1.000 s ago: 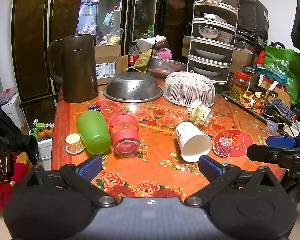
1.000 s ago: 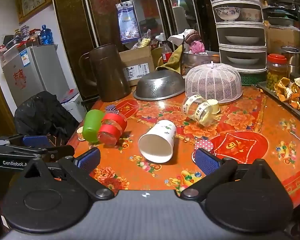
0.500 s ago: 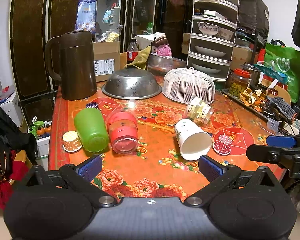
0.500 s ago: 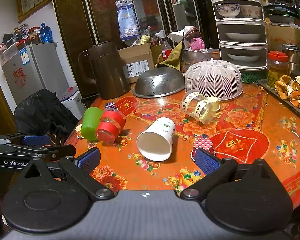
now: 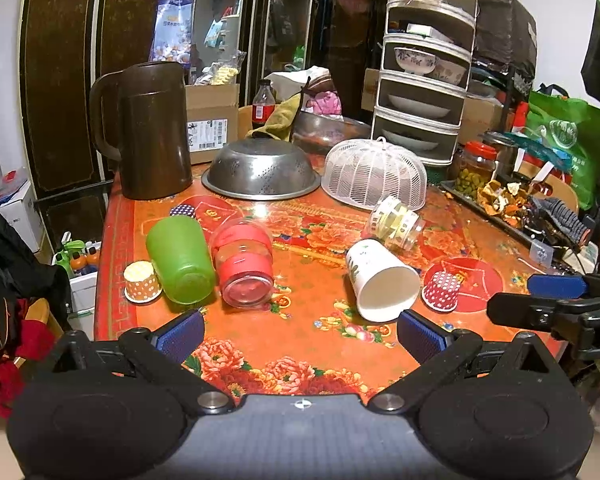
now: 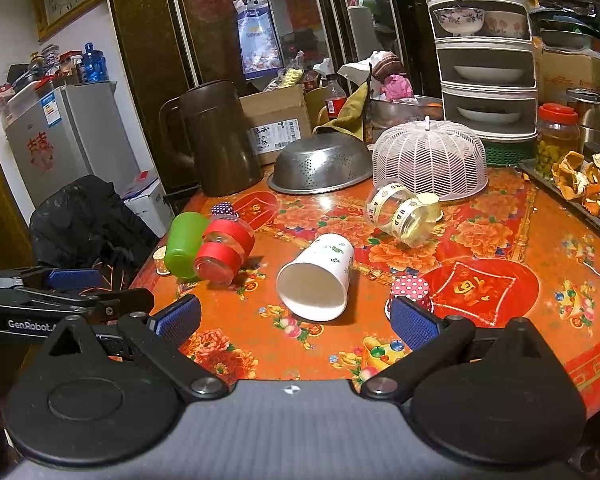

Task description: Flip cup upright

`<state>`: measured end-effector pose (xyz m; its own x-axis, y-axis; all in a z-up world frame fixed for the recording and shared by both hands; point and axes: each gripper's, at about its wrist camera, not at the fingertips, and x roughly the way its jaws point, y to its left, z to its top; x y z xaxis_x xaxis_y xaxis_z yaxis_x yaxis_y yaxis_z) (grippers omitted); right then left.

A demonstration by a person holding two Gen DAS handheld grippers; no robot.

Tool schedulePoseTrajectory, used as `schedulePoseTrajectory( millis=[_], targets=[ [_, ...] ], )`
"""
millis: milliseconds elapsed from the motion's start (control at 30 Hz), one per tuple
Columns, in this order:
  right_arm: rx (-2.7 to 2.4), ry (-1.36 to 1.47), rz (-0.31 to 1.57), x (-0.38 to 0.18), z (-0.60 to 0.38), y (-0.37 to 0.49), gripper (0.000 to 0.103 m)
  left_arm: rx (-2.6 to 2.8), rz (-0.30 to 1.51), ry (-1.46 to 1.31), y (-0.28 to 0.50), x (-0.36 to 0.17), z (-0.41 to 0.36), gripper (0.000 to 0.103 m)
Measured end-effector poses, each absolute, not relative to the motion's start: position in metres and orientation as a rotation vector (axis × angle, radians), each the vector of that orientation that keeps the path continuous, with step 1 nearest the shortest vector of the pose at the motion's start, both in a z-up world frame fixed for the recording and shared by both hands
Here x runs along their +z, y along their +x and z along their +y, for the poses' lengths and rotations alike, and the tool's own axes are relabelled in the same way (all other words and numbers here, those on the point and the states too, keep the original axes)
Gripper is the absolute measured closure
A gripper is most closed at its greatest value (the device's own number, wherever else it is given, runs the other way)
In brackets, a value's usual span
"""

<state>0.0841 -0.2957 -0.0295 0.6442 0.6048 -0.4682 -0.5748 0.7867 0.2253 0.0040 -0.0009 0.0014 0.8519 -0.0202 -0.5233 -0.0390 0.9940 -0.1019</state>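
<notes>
Several cups lie on their sides on the red floral table (image 5: pixel 308 344): a white paper cup (image 5: pixel 380 280) (image 6: pixel 318 276) with its mouth toward me, a green cup (image 5: pixel 180 260) (image 6: pixel 184 244), a red-banded glass cup (image 5: pixel 244 266) (image 6: pixel 224 254) and a clear taped jar (image 5: pixel 396 222) (image 6: pixel 404 214). My left gripper (image 5: pixel 300 332) is open and empty above the near edge, short of the cups. My right gripper (image 6: pixel 294 320) is open and empty just in front of the white cup.
Small dotted paper cups stand inverted: red (image 5: pixel 442 290) (image 6: pixel 410 290), orange (image 5: pixel 140 282), purple (image 5: pixel 182 211). At the back are a brown jug (image 5: pixel 148 132), a steel colander (image 5: pixel 260 170), a white mesh cover (image 5: pixel 374 174) and a tiered rack (image 5: pixel 424 64). A tray of clutter (image 5: pixel 516 204) lies right.
Both grippers have drifted slightly; the view has shifted a little. The cups have not moved and both grippers stay open.
</notes>
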Motion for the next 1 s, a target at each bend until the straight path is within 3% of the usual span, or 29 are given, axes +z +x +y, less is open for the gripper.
schedulePoseTrajectory(
  millis=[1000],
  targets=[
    [0.670,0.075,0.569,-0.0319,-0.2973,0.0878,0.001,0.016,0.553,-0.087,0.0048,0.0027,-0.0029,0.000]
  ],
)
